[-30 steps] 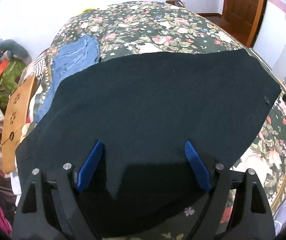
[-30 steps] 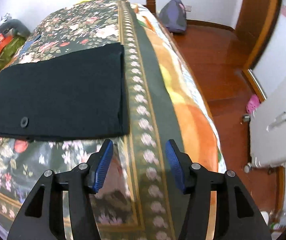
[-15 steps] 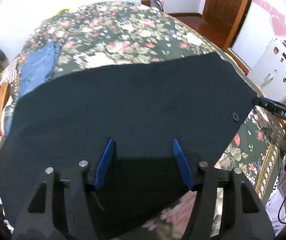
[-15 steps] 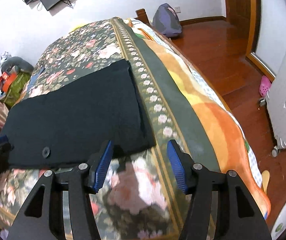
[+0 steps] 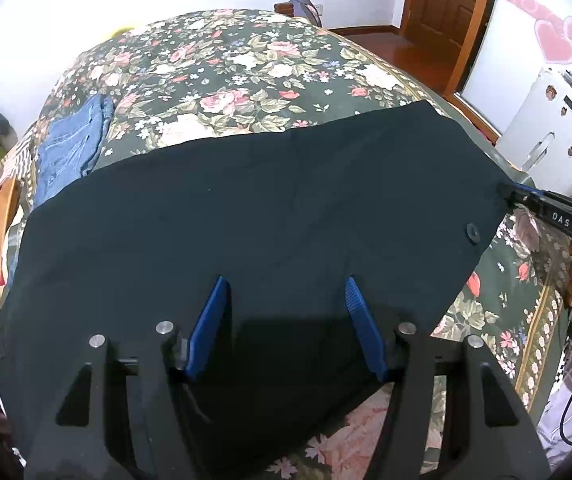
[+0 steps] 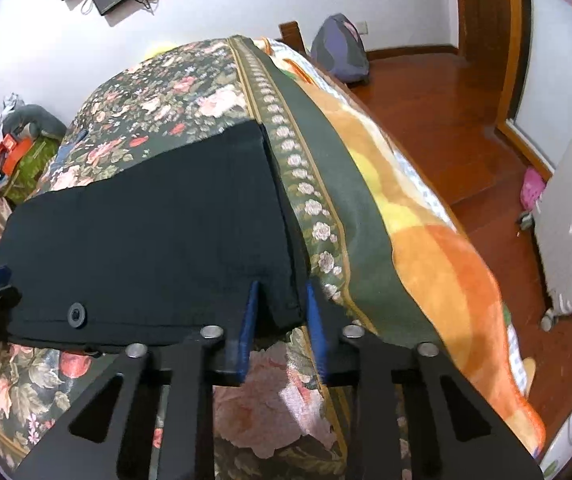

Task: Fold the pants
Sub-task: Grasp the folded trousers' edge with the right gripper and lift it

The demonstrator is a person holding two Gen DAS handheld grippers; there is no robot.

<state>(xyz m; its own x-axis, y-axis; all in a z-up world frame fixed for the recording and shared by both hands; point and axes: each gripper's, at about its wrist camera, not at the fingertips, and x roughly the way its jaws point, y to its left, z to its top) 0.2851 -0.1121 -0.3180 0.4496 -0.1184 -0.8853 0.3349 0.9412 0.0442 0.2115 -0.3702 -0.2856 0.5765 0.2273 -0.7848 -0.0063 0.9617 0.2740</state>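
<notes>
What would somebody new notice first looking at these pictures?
First, the big dark pants spread flat across the flowery bedspread, filling the middle of both views. Next, the right claw, its blue fingers closing around the pants' near corner at the waistband end, close to the button. The left claw hovers open over the middle of the pants, and folded blue jeans lie at the bed's far left.
</notes>
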